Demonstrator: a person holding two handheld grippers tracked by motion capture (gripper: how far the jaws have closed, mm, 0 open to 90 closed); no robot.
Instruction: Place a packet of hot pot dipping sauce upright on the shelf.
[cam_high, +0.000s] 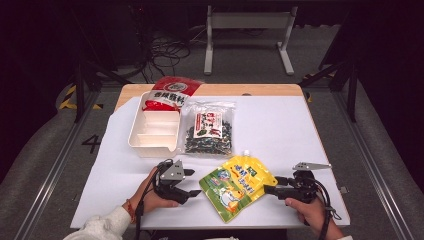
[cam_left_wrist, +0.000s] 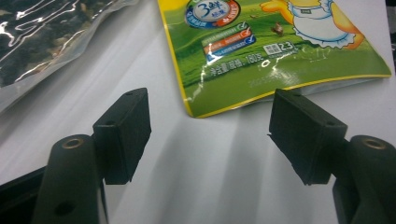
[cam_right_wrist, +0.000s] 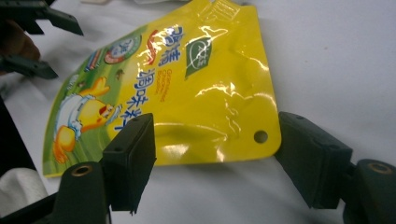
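Yellow-green pouch (cam_high: 238, 187) w/ a cartoon duck lies flat on the white sheet (cam_high: 280, 130) near the front edge of the table, roughly mid-width, spout cap pointing toward the far edge. It sits between the two grippers.

Left gripper (cam_high: 189, 183), held in the person's left hand (cam_high: 150, 195), is just beside the pouch's left edge. Jaws spread wide, nothing between them. In the left gripper view (cam_left_wrist: 210, 135) the pouch's (cam_left_wrist: 275, 51) bottom corner lies just ahead of the gap, apart from both pads; white sheet (cam_left_wrist: 215, 177) under the jaws.

Right gripper (cam_high: 272, 189), in the right hand (cam_high: 312, 210), is at the pouch's right side, near the front-right part of the table. Jaws also wide. In the right gripper view (cam_right_wrist: 217, 154) the pouch's (cam_right_wrist: 187, 93) yellow top edge w/ a small punched hole lies in the gap between the pads; can't tell whether either pad touches it. The left gripper (cam_right_wrist: 32, 42) shows farther off at the upper left of that view.

Beyond the pouch, toward the far-left part of the table: a clear bag of dark dried bits (cam_high: 208, 129) w/ a red-white label, flat on the sheet; it also shows in the left gripper view (cam_left_wrist: 42, 32). Just left of it, touching or nearly so, a white divided tray (cam_high: 154, 131). A red packet (cam_high: 170, 93) rests in the tray's far compartment, its top leaning over the rim toward the far edge.
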